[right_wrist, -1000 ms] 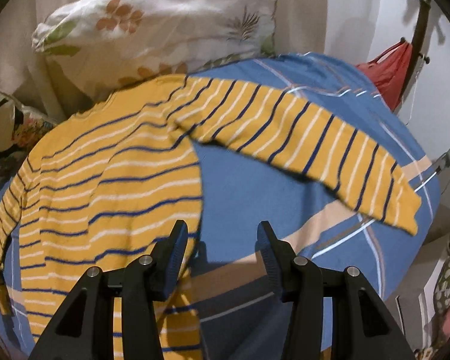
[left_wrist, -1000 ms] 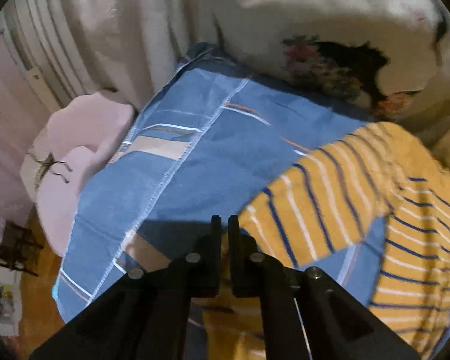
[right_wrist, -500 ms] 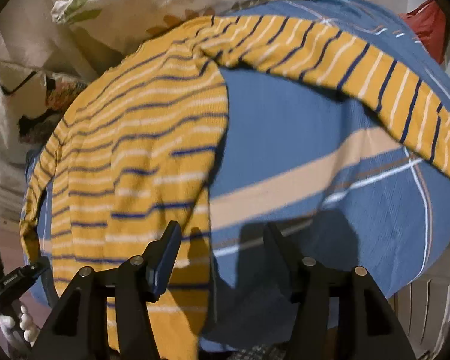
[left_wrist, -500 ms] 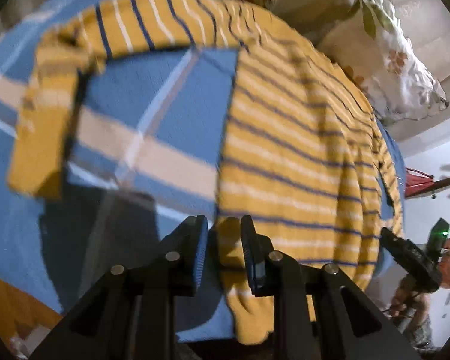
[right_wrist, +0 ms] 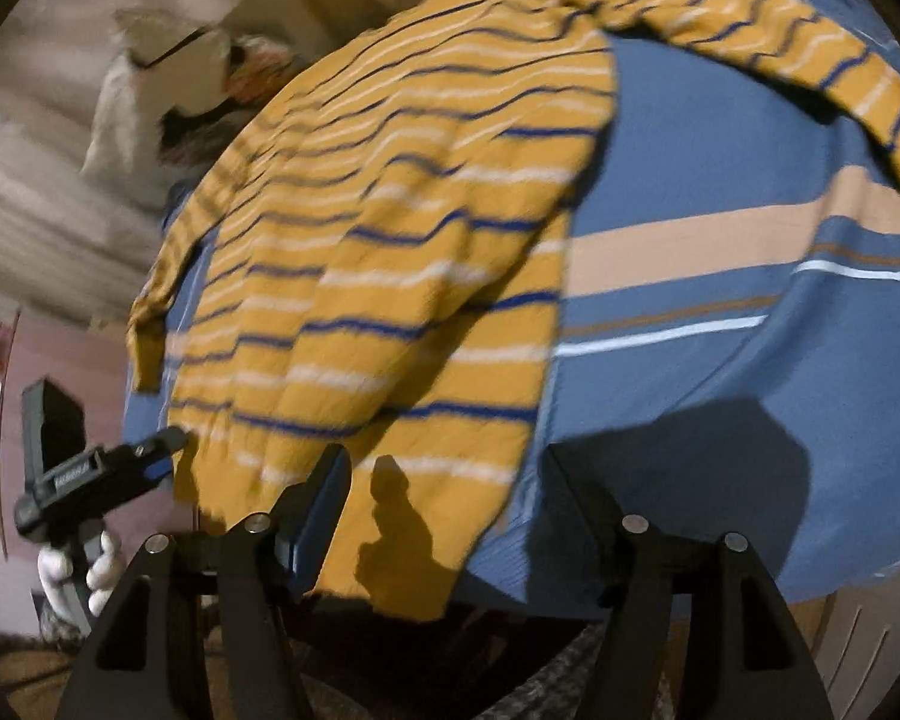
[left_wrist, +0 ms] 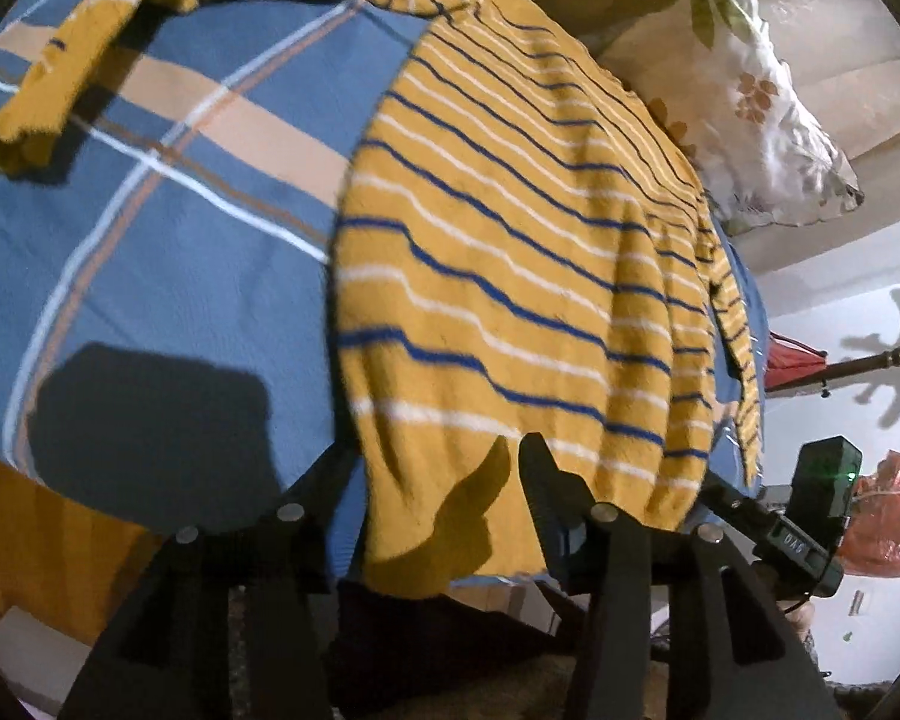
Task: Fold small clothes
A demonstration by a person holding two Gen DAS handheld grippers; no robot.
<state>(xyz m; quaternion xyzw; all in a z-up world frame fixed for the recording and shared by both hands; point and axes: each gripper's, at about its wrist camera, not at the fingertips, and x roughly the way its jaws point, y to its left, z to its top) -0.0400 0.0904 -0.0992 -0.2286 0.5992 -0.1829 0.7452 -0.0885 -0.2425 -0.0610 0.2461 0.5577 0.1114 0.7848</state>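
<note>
1. Lying spread across a bed, the sweater [left_wrist: 510, 252] fills the middle of the left wrist view, its long axis running from the hem at lower center up toward the upper left of the frame.
2. Its knit is mustard yellow, soft and slightly fuzzy, crossed by thin navy and white stripes that run across the body.
3. One sleeve [left_wrist: 66, 66] stretches along the top edge of the left wrist view and bends downward at the upper left, its cuff resting on the bedspread [left_wrist: 150, 228].
4. The bedspread is blue woven cloth with tan bands and thin white and brown lines forming a plaid.
5. The hem hangs over the near edge of the bed in both views, wrinkled into loose folds.
6. The left tool [left_wrist: 432, 468] is spread wide, its black fingers flanking the hanging hem without pinching it.
7. The right tool [right_wrist: 444, 474] is likewise spread wide, its left finger just in front of the hem corner and its right finger over bare bedspread.
8. In the right wrist view, the other sleeve [right_wrist: 810, 66] angles toward the upper right of the frame.
9. A floral pillow [left_wrist: 744, 102] sits at the upper right of the left wrist view.
</note>
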